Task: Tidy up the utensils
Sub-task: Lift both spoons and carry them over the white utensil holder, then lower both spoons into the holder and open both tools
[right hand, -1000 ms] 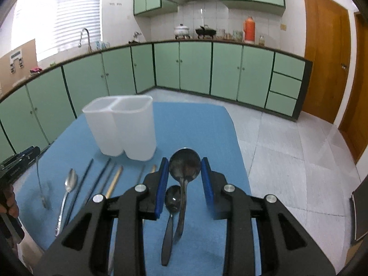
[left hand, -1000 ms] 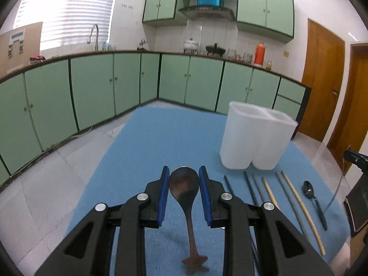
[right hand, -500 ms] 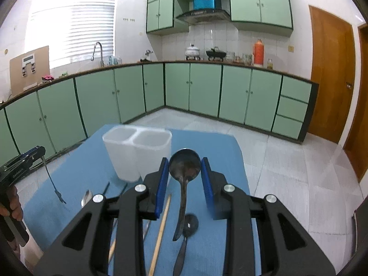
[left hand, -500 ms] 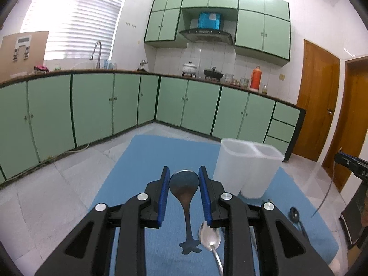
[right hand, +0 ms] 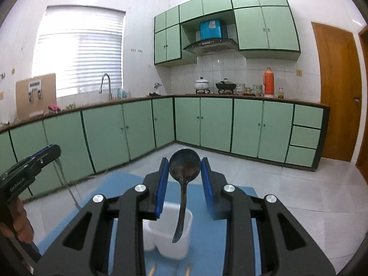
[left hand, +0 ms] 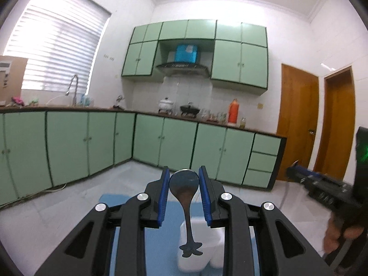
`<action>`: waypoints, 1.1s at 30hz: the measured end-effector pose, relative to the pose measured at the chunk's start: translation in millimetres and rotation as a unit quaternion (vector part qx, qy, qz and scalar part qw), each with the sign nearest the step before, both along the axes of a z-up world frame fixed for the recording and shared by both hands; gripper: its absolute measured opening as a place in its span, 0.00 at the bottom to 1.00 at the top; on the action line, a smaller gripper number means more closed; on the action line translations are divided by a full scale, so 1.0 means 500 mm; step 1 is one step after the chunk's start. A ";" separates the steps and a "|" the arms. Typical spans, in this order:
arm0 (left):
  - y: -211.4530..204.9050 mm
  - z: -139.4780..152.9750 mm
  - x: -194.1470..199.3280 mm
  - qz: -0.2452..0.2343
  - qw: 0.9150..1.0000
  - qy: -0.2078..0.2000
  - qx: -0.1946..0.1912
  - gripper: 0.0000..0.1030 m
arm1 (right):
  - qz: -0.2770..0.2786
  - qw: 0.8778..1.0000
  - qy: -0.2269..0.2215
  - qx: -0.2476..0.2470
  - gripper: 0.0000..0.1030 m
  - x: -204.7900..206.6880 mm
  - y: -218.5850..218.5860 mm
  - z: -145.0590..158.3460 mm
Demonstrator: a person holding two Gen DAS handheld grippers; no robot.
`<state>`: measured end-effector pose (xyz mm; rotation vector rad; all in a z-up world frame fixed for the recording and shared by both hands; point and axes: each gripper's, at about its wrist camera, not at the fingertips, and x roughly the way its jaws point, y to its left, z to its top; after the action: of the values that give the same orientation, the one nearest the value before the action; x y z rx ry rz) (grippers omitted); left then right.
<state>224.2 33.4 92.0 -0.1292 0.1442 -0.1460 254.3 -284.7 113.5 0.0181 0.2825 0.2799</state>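
My left gripper [left hand: 184, 181] is shut on the bowl of a dark spoon [left hand: 185, 192] whose flower-shaped handle end hangs down over the white two-compartment holder [left hand: 195, 258]. My right gripper [right hand: 184, 172] is shut on the bowl of a black spoon [right hand: 184, 168]; its handle hangs above the right compartment of the white holder [right hand: 171, 237]. The holder stands on a blue mat [right hand: 99, 211]. Two pale chopstick tips [right hand: 153, 270] show at the bottom of the right wrist view.
The other gripper and a hand [left hand: 331, 234] show at the right edge of the left wrist view, and at the left edge [right hand: 25, 170] of the right wrist view. Green cabinets [right hand: 207, 124] and a tiled floor [right hand: 287, 184] lie beyond the mat.
Both grippers have risen and tilted up with their spoons, so the mat and the loose utensils have dropped out of view. The holder now sits right under each spoon handle.
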 end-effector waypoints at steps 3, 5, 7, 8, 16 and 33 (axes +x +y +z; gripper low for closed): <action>-0.028 0.001 0.050 -0.011 1.000 -0.005 0.001 0.25 | -0.004 1.000 -0.004 0.001 0.27 0.040 0.007 -0.008; -0.046 -0.016 0.090 -0.013 1.000 0.004 0.004 0.25 | -0.005 1.000 0.005 0.002 0.27 0.074 0.012 -0.027; -0.060 -0.037 0.126 -0.014 1.000 0.021 0.005 0.25 | -0.003 1.000 0.020 0.002 0.27 0.102 0.018 -0.050; -0.066 -0.050 0.140 -0.013 0.999 0.029 0.006 0.25 | -0.003 1.000 0.027 -0.001 0.27 0.111 0.021 -0.061; -0.085 -0.147 0.220 -0.016 0.996 0.090 0.017 0.25 | 0.011 0.996 0.089 -0.010 0.27 0.146 0.049 -0.164; -0.084 -0.216 0.221 -0.006 0.991 0.128 0.042 0.25 | 0.013 0.993 0.115 -0.004 0.27 0.128 0.049 -0.221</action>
<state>334.6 -8.6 -15.8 -0.0625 0.4070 -0.1337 318.4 -260.2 2.7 0.0389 0.5137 0.3021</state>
